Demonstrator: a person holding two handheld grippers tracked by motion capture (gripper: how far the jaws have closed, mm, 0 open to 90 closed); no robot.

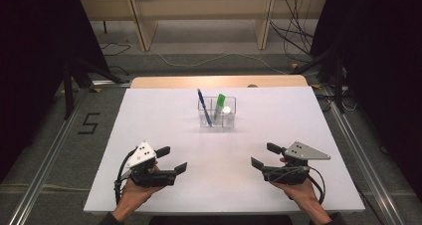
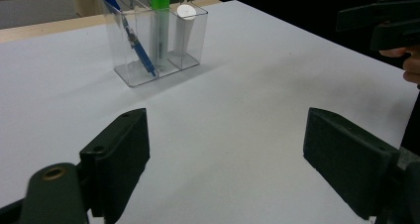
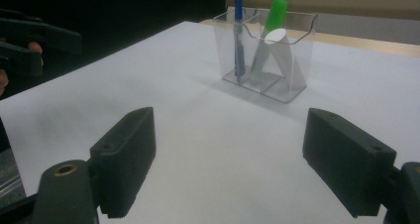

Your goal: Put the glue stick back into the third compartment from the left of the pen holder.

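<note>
Both the left claw (image 1: 171, 160) and the right claw (image 1: 263, 155) are held released and empty low over the white worktop (image 1: 164, 125), the clear organiser (image 1: 217, 116) with blue pen (image 1: 204, 107) and green marker (image 1: 219, 107) standing well ahead, between them.

White table (image 1: 164, 135), cables (image 1: 293, 36) behind

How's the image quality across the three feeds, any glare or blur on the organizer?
High view: dim, soft; bright glare spot on the clear plastic organizer. Left gripper view: organizer fairly sharp, near claw blurred. Right gripper view: clear walls see-through, blue pen and green marker readable.
</note>
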